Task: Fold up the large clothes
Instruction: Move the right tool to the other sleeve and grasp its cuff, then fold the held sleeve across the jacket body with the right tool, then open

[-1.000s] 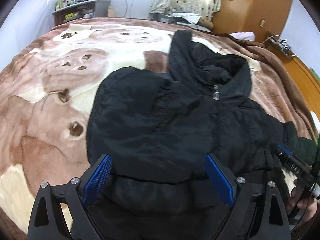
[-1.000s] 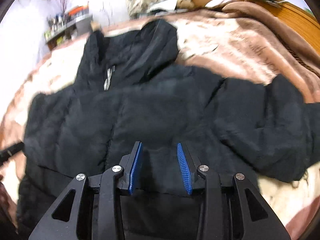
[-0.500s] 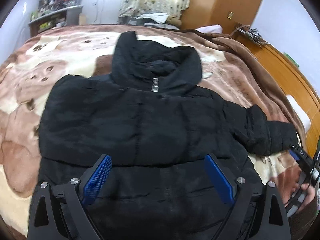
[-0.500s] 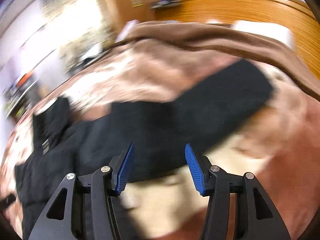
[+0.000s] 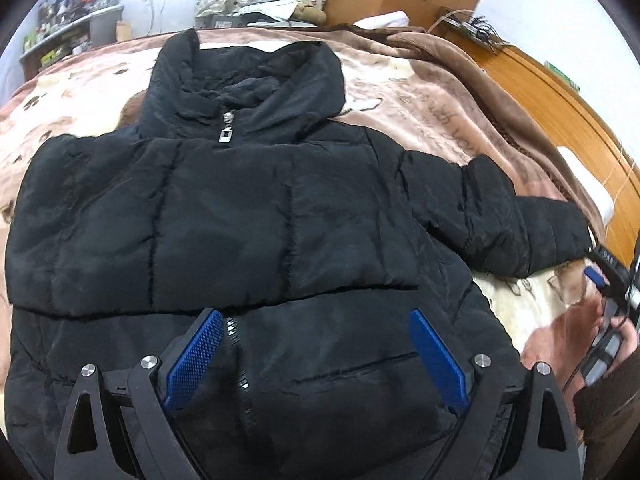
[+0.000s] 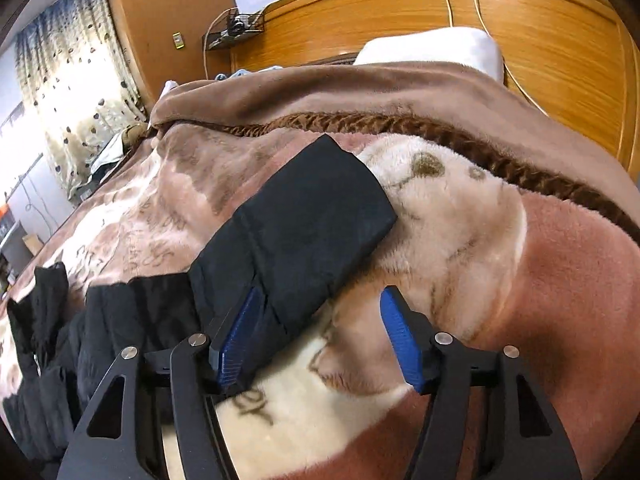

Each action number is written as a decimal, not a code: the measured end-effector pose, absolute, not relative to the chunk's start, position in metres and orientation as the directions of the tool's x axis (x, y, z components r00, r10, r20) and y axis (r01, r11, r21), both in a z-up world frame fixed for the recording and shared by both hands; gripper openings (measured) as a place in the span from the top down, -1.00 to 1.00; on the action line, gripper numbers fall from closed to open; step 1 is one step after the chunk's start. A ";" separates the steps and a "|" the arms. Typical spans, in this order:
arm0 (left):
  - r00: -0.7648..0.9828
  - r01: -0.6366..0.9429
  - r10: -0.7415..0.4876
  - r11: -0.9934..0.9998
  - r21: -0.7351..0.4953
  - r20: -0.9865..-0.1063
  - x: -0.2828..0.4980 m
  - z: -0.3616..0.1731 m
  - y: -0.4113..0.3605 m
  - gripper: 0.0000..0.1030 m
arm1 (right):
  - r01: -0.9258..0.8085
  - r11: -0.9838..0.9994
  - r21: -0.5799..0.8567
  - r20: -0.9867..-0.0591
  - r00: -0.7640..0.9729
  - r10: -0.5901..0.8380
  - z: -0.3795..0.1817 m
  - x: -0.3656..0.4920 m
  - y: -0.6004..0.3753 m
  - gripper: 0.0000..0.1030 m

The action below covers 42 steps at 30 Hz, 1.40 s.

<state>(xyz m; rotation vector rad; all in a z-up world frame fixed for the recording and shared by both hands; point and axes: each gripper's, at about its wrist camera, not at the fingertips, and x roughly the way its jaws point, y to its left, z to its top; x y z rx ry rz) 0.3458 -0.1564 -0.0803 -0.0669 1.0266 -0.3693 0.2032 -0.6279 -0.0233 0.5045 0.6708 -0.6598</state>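
While opening, right fingers (image 6: 394,336) empty.

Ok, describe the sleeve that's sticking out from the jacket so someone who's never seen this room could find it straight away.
Start at the bed with the brown bear-print blanket and find the black puffer jacket lying zipped, front up. Its outstretched sleeve runs sideways toward the wooden headboard, ending in a flat, square cuff. The opposite side shows no sleeve lying out on the blanket, and this cuff lies just ahead of the right gripper, whose jaws are opening.
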 end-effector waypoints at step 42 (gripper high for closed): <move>0.500 0.170 -0.396 0.917 -0.361 -0.770 0.345 -0.059 -0.078 -0.83 | 0.075 0.954 0.289 -0.452 0.890 0.067 0.095 0.273 -0.415 0.93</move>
